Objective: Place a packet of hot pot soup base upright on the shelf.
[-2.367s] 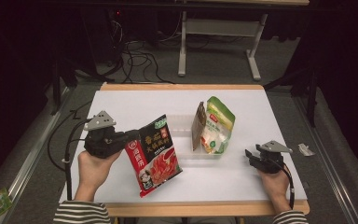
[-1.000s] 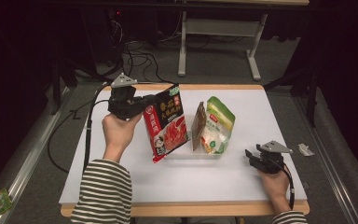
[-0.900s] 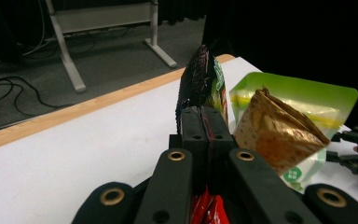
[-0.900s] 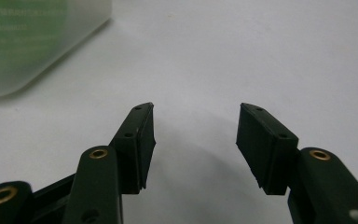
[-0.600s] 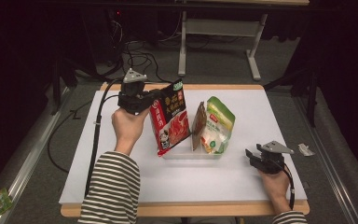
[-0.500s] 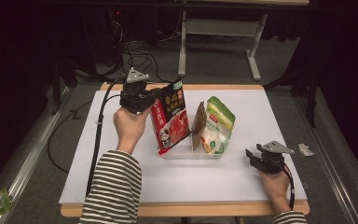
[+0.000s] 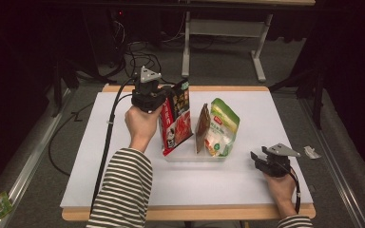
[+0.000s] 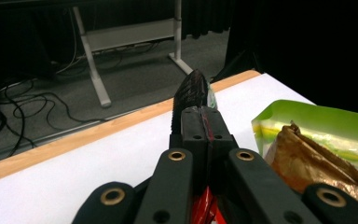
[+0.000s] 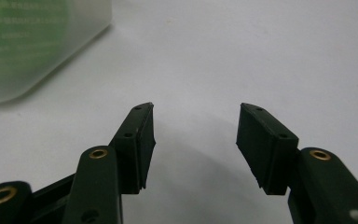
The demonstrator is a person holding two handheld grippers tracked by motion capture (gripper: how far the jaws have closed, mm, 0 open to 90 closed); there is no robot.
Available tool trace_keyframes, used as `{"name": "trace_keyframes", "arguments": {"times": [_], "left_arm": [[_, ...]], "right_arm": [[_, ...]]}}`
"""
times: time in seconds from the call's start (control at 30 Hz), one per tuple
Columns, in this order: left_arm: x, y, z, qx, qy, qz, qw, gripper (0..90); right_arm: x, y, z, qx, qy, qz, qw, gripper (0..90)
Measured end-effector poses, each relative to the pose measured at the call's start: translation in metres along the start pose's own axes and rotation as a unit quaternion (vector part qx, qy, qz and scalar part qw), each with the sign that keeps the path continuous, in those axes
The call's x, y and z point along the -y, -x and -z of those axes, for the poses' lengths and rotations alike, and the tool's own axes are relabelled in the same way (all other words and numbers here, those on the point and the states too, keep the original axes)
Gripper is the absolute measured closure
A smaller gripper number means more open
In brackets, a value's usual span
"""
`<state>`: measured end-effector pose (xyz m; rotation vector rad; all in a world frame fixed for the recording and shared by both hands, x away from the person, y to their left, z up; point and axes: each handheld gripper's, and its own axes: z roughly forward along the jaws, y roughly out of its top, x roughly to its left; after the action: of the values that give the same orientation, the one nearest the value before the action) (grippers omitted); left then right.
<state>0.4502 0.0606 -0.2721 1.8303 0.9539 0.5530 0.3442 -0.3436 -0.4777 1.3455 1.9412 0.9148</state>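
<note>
Carried across the worktop [image 7: 123, 142], the red printed foil pouch [image 7: 176, 118], clenched in the left gripper [image 8: 200, 122], is entering the clear plastic tray [image 7: 195, 156] beside the green pouch [image 7: 221, 128]; releasing is remaining. Right gripper [image 9: 195, 140] is resting with jaws spread, empty.

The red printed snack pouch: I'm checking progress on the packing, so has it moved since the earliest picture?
Yes. The red printed snack pouch has gone from the table's near left up and rightward, to the clear plastic tray beside the green pouch.
</note>
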Motion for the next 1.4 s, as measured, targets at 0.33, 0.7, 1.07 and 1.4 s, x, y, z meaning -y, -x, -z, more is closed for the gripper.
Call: {"name": "trace_keyframes", "arguments": {"times": [0.33, 0.7, 1.07, 1.4], "left_arm": [[0.014, 0.014, -0.020, 0.012, -0.028, -0.030, 0.9991, 90.0], [0.023, 0.005, -0.021, 0.032, -0.024, -0.010, 0.9991, 76.5], [0.036, 0.001, -0.004, 0.039, -0.023, -0.007, 0.9990, 51.9], [0.057, 0.005, 0.022, 0.046, -0.050, -0.027, 0.9973, 46.9]], "right_arm": [[0.000, 0.001, 0.000, 0.000, 0.004, 0.001, 1.0000, 46.7], [0.000, 0.000, 0.000, 0.001, 0.002, 0.000, 1.0000, 46.5], [0.000, 0.000, 0.000, 0.000, 0.002, -0.002, 1.0000, 46.5], [0.000, 0.000, 0.000, -0.003, 0.003, -0.002, 1.0000, 48.2]]}}
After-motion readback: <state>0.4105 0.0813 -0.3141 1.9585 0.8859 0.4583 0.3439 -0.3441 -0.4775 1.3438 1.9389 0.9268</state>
